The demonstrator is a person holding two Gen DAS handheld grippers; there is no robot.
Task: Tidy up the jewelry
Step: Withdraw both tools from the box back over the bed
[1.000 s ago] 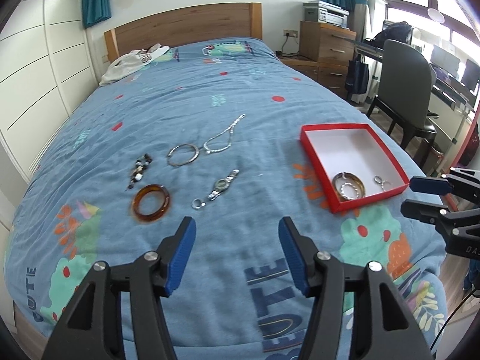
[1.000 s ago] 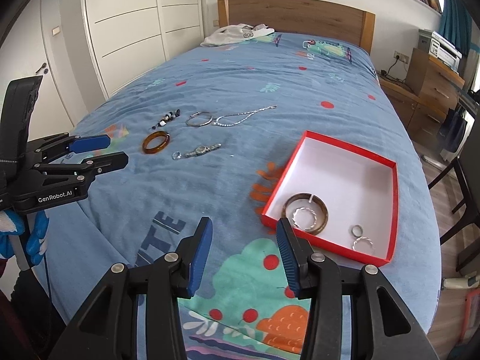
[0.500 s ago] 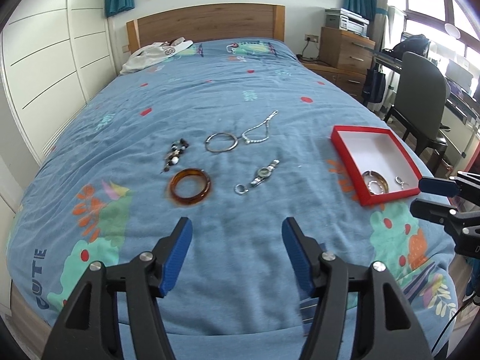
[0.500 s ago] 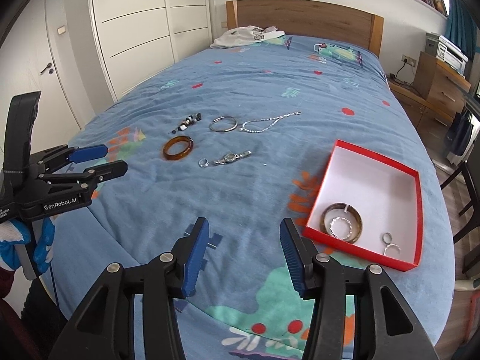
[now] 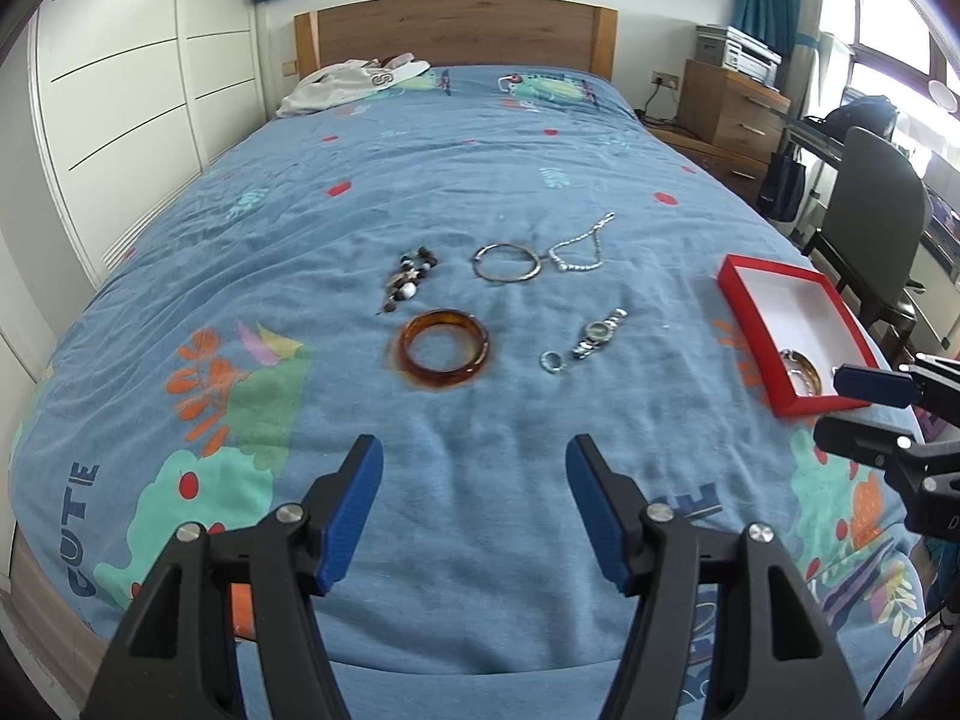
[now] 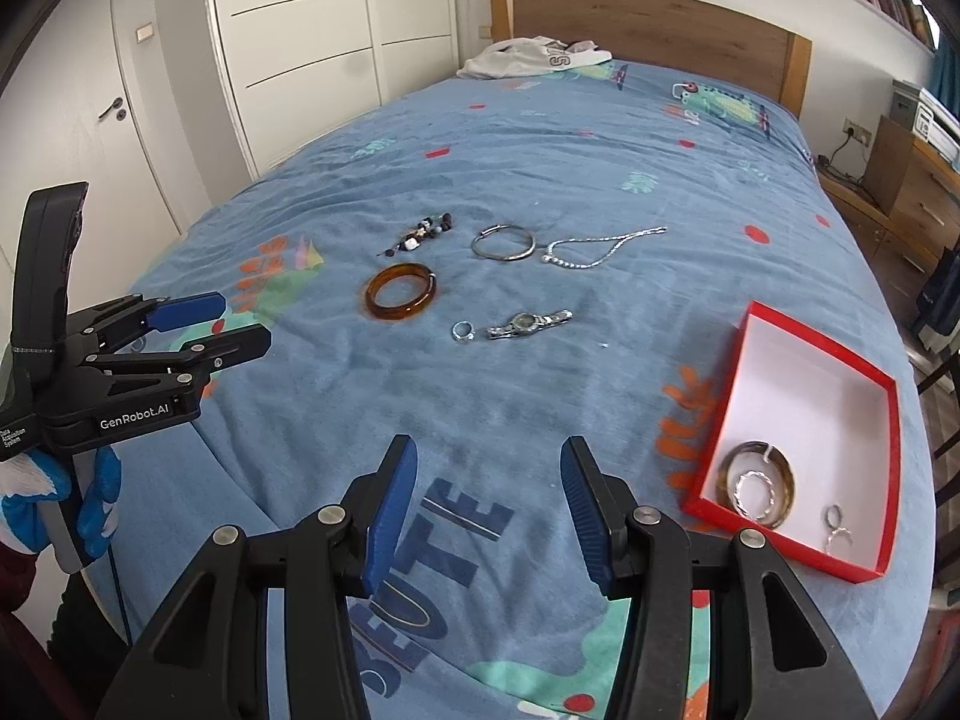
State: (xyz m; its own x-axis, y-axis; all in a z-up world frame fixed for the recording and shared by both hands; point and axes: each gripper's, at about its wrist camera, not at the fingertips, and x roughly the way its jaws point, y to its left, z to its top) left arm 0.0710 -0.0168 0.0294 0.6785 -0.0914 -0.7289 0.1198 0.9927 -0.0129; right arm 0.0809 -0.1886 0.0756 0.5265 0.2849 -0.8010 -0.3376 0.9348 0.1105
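- My left tongs [image 5: 474, 507] stood wide open above the blue bedspread [image 5: 480, 192], nothing between the blue pads; the jaws had just been opening.
- My right tongs [image 6: 489, 510] were open too, a bit narrower and just widened, empty, over the printed lettering near the foot of the bed.
- Straight beyond the left tongs lay the amber bangle [image 5: 444, 349], flat on the bedspread, well apart from the pads.
- Right of the bangle: a small silver ring [image 5: 552, 362] just beside a silver watch [image 5: 597, 333].
- Farther up the bed: a beaded bracelet [image 5: 409, 279], a thin silver bangle [image 5: 506, 262] and a silver chain [image 5: 579, 249], the chain's end close to the thin bangle; touching or not, couldn't tell.
- Red box [image 6: 885, 450] with a white inside sat on the bed to the right, near the edge.
- In the box, near corner: a brown bangle [image 6: 757, 483] with a silver ring-shaped piece [image 6: 753, 495] lying inside it, plus two small rings [image 6: 835, 525] beside them.
- White garment [image 5: 354, 81] lay crumpled by the wooden headboard [image 5: 456, 30].
- Right view showed a blue-gloved hand [image 6: 36, 516] under the left tongs.
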